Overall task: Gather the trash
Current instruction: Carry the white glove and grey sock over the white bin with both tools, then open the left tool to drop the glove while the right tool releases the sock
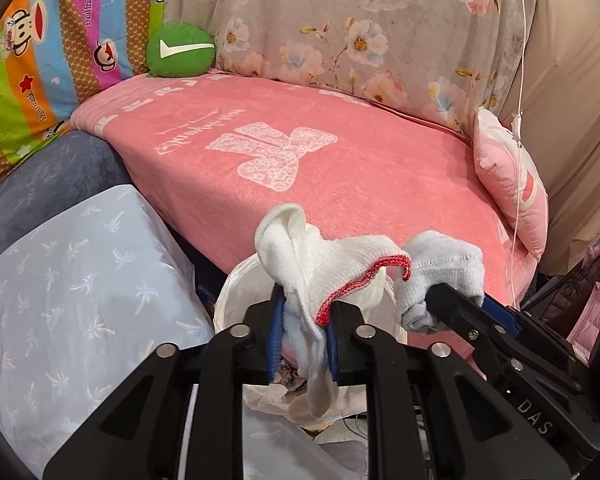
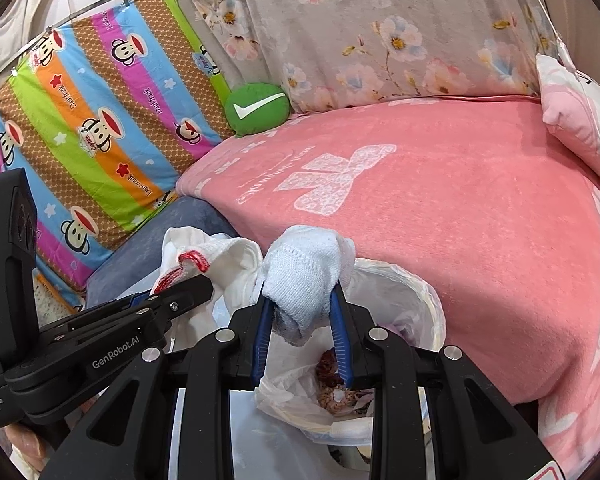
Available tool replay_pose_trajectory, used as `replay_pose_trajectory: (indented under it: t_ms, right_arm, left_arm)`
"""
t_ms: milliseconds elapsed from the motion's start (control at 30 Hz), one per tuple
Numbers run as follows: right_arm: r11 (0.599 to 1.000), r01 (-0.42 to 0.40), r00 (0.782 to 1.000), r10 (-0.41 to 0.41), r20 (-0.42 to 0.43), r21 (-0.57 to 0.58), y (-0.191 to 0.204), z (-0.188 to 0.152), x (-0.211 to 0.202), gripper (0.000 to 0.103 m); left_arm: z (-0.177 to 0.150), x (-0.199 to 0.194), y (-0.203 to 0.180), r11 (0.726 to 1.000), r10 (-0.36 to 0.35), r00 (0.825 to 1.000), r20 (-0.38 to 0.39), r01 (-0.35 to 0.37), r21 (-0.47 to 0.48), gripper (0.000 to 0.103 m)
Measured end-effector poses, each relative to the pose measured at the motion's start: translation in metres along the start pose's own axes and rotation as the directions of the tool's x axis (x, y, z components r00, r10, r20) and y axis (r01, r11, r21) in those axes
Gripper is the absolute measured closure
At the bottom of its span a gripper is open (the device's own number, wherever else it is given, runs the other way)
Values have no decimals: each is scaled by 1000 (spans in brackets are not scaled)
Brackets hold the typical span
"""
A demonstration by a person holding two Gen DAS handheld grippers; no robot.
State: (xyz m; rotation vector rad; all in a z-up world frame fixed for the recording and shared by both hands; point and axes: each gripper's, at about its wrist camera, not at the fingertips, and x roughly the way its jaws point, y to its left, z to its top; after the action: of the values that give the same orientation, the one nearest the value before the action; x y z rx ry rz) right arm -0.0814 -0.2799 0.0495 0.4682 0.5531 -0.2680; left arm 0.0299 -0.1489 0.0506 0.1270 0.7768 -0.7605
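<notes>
left gripper (image 1: 303,334) is clamped tight on a white sock with a red-stitched cuff (image 1: 320,264), blue pads pinching the middle so one end flops up over the fingers and the other end dangles down between them. right gripper (image 2: 303,322) is closed too, squeezing a bunched pale blue-white sock (image 2: 306,276) that sits like a cap over its fingertips. the two grippers are just beside each other, the socks nearly touching, and each shows up in the other's camera: the right one (image 1: 456,308) at the right of the left view, the left one (image 2: 180,300) at the left of the right view. both hang right over a bin lined with a white plastic bag (image 2: 404,280), which sits at the front edge of the pink blanket (image 2: 460,200). inside the bin, scraps and brownish bits (image 2: 332,360), hard to tell what. behind, a green round cushion with a white tick (image 2: 257,109) sits at the back of the blanket, a striped monkey-print sheet (image 2: 92,120) to its left, a floral cover (image 2: 380,32) along the back, and a small pink pillow (image 1: 512,184) at the right edge
</notes>
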Motion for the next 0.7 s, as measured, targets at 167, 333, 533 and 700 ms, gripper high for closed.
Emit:
replay_pose_trajectory:
  t_ms: [167,333,533,700]
  right_arm:
    - [1000,11,1000,-11,-5,9,-7,-1,3,77]
    - [1000,13,1000,-13,-19,12,-9,-2,9,77]
    - [1000,7,1000,-7,-24,4,-6,-4,13,77]
    - [1000,1,999,-1,-34,-4,-2,-6,18,73]
  left_arm:
    - [-2,3,0,1000,16,1000,7,-16,-10,54]
    - [-3,2,4,999,35,999,22,-35,-17,50]
    - [-5,0,11,998,59,998,24,-58,-33,45]
    - [-8,-3,15,996,82,996,32,-81,-39,40]
